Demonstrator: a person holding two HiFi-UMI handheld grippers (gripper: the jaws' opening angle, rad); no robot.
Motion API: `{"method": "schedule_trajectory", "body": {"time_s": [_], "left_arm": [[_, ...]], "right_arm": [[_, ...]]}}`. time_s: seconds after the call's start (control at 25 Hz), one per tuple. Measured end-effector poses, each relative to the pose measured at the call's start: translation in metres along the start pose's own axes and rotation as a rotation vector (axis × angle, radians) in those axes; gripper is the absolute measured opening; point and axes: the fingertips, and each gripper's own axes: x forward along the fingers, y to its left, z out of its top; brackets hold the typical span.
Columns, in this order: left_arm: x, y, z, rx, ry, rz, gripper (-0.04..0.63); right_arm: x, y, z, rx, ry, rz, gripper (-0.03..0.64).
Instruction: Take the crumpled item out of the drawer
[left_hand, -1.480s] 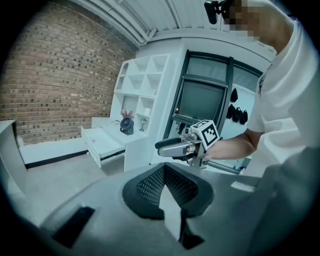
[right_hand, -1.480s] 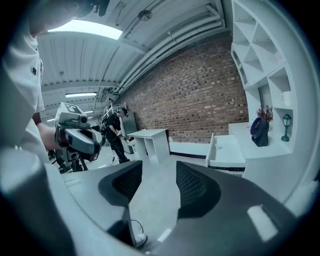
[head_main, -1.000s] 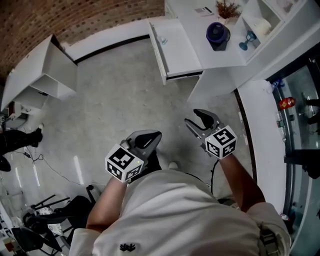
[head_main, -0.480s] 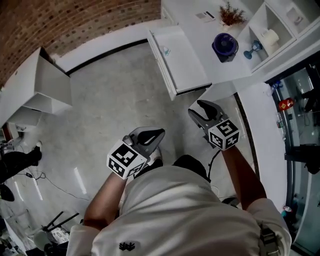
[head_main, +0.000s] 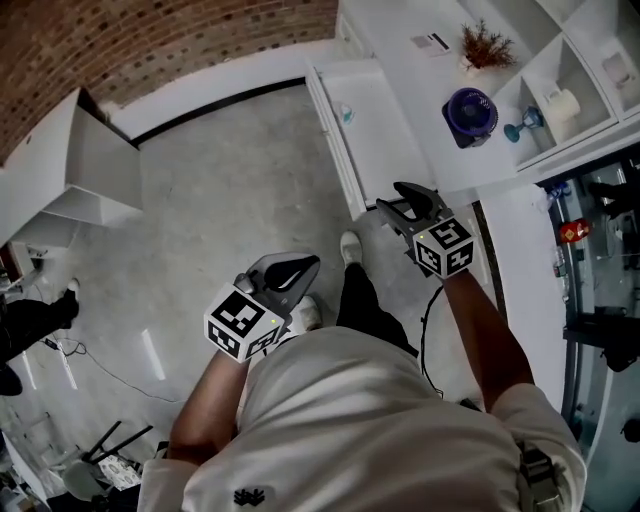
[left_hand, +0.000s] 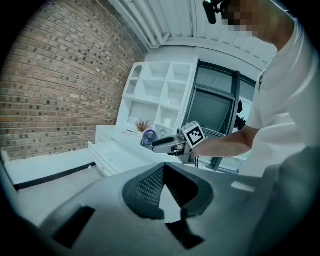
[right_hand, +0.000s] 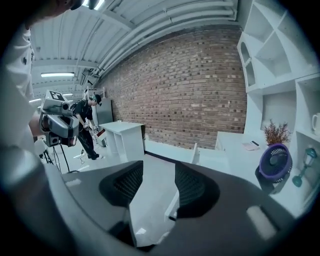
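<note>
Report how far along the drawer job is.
Done: the drawer stands pulled open. In hand: nothing. The right gripper hovers near the drawer's front end, jaws apart and empty. The left gripper hangs lower over the floor, jaws together, empty. Left: a small pale item lies in the drawer toward its far end; it has yet to be reached, gripped and lifted out.
</note>
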Motion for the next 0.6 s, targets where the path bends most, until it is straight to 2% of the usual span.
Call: {"method": "schedule_trajectory", "body": {"time_s": [0.36, 0.6], "left_arm": [[0.055, 0.077, 0.047, -0.037, 0.011, 0.106, 0.006], [0.118, 0.128, 0.077, -0.076, 0.03, 0.161, 0.006]], "right_arm": [[0.102, -0.108, 0.004, -0.041, 0.063, 0.073, 0.219], [0.179, -0.194, -0.013, -0.054, 0.127, 0.113, 0.23]]}}
